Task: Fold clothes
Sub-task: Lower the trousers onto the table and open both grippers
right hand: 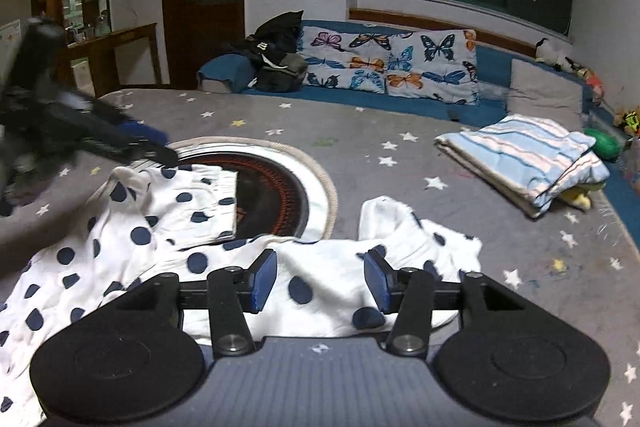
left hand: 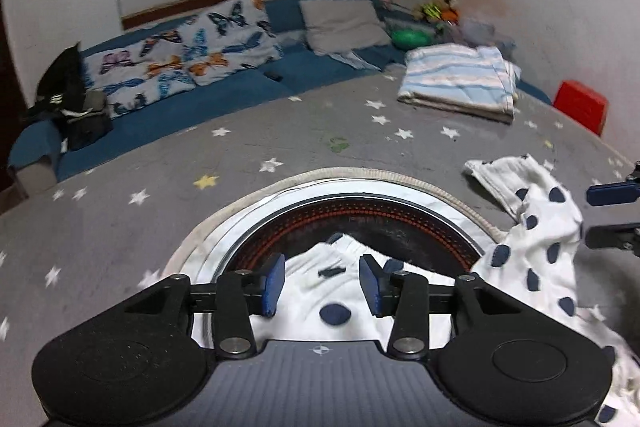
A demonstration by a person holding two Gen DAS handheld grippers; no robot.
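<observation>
A white cotton garment with navy polka dots (right hand: 160,227) lies rumpled across a grey star-printed bed cover (left hand: 280,131), part of it draped over a round mat with a dark centre, red dotted rings and a pale rope-like edge (right hand: 280,187). The left gripper (left hand: 322,285) hovers low over one end of the garment, its blue-padded fingers (left hand: 274,283) spread apart with dotted cloth showing between them, nothing pinched. The right gripper (right hand: 320,281) is likewise held wide apart above another stretch of the same garment, nearer the bed's edge, gripping nothing. Farther back on the cover sits a folded blue-and-white striped blanket (left hand: 460,79). Along the wall runs a blue cushioned bench (right hand: 492,63) with butterfly-print pillows (right hand: 384,65), a plain grey pillow (left hand: 344,23) and a heap of dark clothes (right hand: 276,55). A red box (left hand: 582,105) stands at the bed's far corner.
</observation>
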